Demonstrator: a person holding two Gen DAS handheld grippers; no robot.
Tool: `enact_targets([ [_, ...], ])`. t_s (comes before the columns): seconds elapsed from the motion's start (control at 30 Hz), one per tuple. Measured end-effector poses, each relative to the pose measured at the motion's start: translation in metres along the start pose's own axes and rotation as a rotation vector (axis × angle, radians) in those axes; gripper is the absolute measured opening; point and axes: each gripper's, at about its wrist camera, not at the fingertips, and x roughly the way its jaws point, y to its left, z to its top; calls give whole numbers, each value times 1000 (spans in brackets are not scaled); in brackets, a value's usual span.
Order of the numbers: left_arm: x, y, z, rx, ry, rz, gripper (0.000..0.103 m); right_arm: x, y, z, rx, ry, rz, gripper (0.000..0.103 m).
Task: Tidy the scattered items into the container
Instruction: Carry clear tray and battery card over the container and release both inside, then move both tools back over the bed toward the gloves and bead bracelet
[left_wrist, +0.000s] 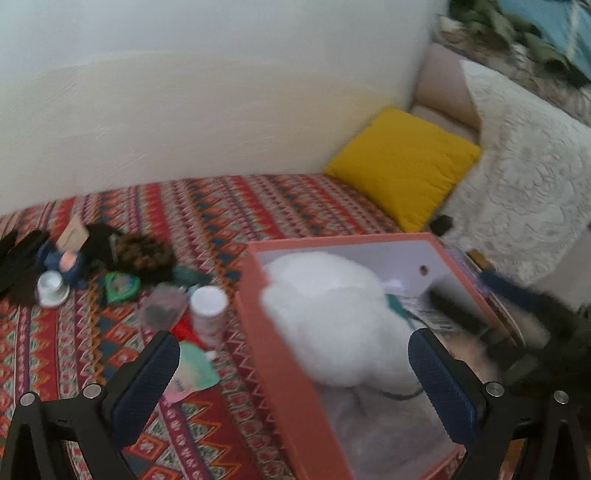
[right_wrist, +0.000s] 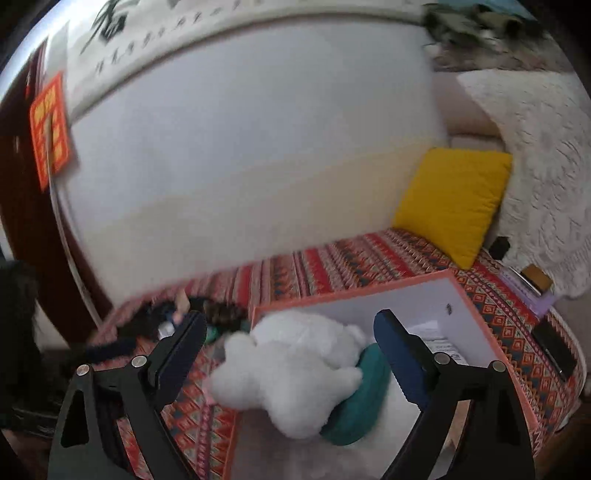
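The left gripper hangs with its jaws spread wide and empty, straddling the near-left wall of the box; one finger is over the bed, the other over the box interior. The right gripper is likewise wide open and holds nothing, poised above the box. Inside the box lies a white plush, bulging over the left rim, with something teal pressed against it and papers toward the far right corner. Still scattered on the bed, left of the box, are a white bottle standing upright just beside the wall, a small clear pouch, a mint packet nearer the left gripper, a green packet, a white cup, a doll and a dark furry heap, perhaps a wig, though blur makes that uncertain. A yellow cushion leans at the far end of the bed.
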Motion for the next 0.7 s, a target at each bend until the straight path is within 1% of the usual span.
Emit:
enact_targets([
  [0.03, 2, 6, -1, -14, 0, 12, 101, 11, 10, -4, -45, 44, -6, 94],
  [0.1, 5, 18, -3, -44, 10, 3, 101, 41, 29, -19, -172, 171, -35, 91],
  [0.13, 6, 21, -4, -54, 14, 7, 101, 57, 37, -27, -235, 218, -68, 87],
  [0.17, 8, 26, -4, -65, 19, 18, 101, 68, 37, -32, -262, 239, -108, 87],
  [0.2, 9, 28, -5, -70, 24, 28, 101, 78, 34, -35, -247, 248, -130, 87],
  [0.27, 12, 30, -6, -65, 29, 38, 101, 89, 15, -31, -118, 269, -138, 87],
  [0.3, 13, 29, -7, -53, 30, 45, 101, 90, 8, -28, -94, 264, -181, 87],
  [0.33, 14, 28, -8, -38, 30, 54, 101, 92, 3, -26, -108, 256, -268, 88],
  [0.37, 13, 27, -10, -25, 30, 63, 101, 96, -3, -26, -125, 257, -336, 88],
  [0.4, 13, 26, -11, -12, 27, 76, 101, 102, -11, -27, -125, 284, -377, 88],
  [0.43, 12, 28, -13, 0, 22, 93, 101, 113, -21, -32, -124, 342, -420, 88],
  [0.47, 12, 31, -15, 12, 16, 117, 101, 119, -28, -35, -125, 375, -433, 88],
  [0.53, 13, 41, -21, 20, 19, 169, 101, 116, -38, -37, -92, 396, -392, 88],
  [0.6, 18, 66, -34, -4, 49, 230, 101, 108, -36, -38, -149, 412, -393, 88],
  [0.63, 19, 75, -38, -16, 61, 238, 101, 104, -30, -40, -202, 419, -398, 87],
  [0.67, 21, 95, -45, -55, 85, 255, 101, 100, -25, -41, -239, 422, -403, 78],
  [0.7, 21, 108, -50, -87, 99, 264, 101, 96, -23, -39, -241, 407, -417, 73],
])
